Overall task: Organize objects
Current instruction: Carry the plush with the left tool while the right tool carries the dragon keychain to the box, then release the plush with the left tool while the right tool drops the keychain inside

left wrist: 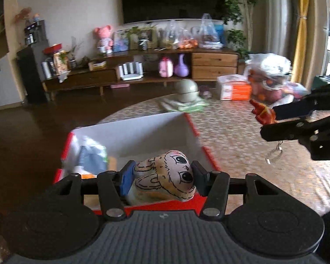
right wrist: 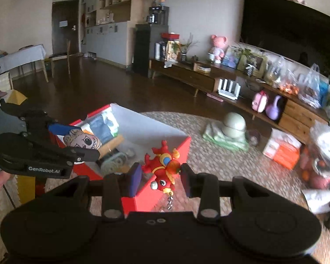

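Step in hand: both grippers carry small toys to the red box [left wrist: 205, 154]; judged a drop-off stage of the tidying, with neither toy let go yet.
Left gripper [left wrist: 162, 176]: clamped on a printed plush bunny [left wrist: 167, 176], one pad on each flank; in the right wrist view the bunny [right wrist: 82, 140] is held over the near-left part of the box [right wrist: 182, 151].
Right gripper [right wrist: 160, 176]: the red dragon keychain [right wrist: 165, 169] sits between its pads, and in the left wrist view the fingers pinch it [left wrist: 263, 113]; its metal ring [left wrist: 275, 154] hangs free below.
Dragon relative to box: over the near right wall, partly above the woven rug [right wrist: 220, 171].
Box contents: a white-and-blue packet [left wrist: 90, 156] at the far left, other items blurred.
Next move: probably shifting the dragon left over the opening, then parting each pair of fingers so the toys fall inside.
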Available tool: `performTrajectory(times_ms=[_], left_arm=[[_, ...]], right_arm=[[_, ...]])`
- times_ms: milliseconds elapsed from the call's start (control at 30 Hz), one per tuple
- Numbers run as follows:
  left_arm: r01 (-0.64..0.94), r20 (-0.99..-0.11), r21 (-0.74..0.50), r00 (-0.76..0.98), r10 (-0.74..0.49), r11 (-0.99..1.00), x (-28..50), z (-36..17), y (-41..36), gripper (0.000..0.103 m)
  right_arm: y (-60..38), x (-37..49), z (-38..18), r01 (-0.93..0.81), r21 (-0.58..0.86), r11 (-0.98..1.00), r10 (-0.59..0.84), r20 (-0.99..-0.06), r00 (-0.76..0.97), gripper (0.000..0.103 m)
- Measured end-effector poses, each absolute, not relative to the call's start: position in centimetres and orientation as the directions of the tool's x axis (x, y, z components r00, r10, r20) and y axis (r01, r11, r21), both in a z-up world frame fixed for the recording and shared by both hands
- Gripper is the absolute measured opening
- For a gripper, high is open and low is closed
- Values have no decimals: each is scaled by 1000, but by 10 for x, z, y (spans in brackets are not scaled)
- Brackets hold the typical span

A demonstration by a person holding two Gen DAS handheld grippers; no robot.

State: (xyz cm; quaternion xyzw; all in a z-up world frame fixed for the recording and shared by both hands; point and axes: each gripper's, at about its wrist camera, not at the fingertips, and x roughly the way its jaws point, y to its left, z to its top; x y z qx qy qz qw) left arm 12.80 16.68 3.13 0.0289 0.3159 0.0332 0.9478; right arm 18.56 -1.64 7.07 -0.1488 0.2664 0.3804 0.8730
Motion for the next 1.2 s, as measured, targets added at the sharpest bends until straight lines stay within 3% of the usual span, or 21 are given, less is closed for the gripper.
performTrajectory(times_ms=[167, 533, 1200], left_arm=[[-96, -611, 95, 780, 134, 991, 142, 21, 197, 54], [-121, -662, 99, 733, 156, 988, 183, -19, 226, 54], [-118, -737, 108, 656, 159, 987, 220, -77, 240, 55]], right_arm=[[23, 196, 67, -761, -113, 639, 583, -574, 575, 38], [88, 242, 25, -757, -97, 646, 550, -629, 550, 38], [112, 266, -38, -794, -59, 605, 524, -721, 453, 39]])
